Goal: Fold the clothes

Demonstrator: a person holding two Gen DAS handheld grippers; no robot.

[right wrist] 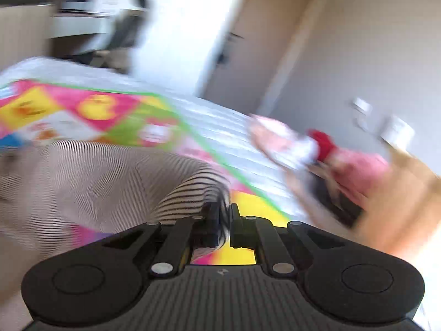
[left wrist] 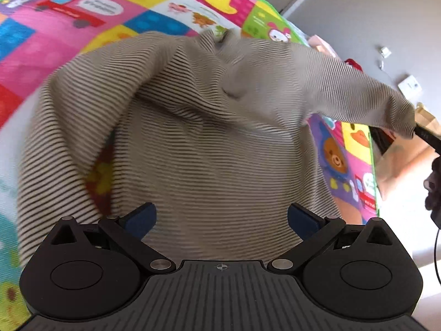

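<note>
The right gripper (right wrist: 223, 220) pinches the striped top's (left wrist: 209, 143) sleeve, out at 3 o'clock. The left gripper (left wrist: 222, 218), jaws wide and empty, is nearest the hem.

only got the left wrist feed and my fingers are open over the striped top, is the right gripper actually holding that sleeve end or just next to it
Observer: Holding it. In the right wrist view the right gripper is shut, with the striped top pinched between its fingers.
Operator: ok is the pinched bit lifted or lying flat
Observer: Lifted; the play mat shows under and past the pinched cloth.
Operator: anything past the mat on that side i should avoid
Observer: Blurred, but a pink garment with something red lies beyond the mat's green edge.
</note>
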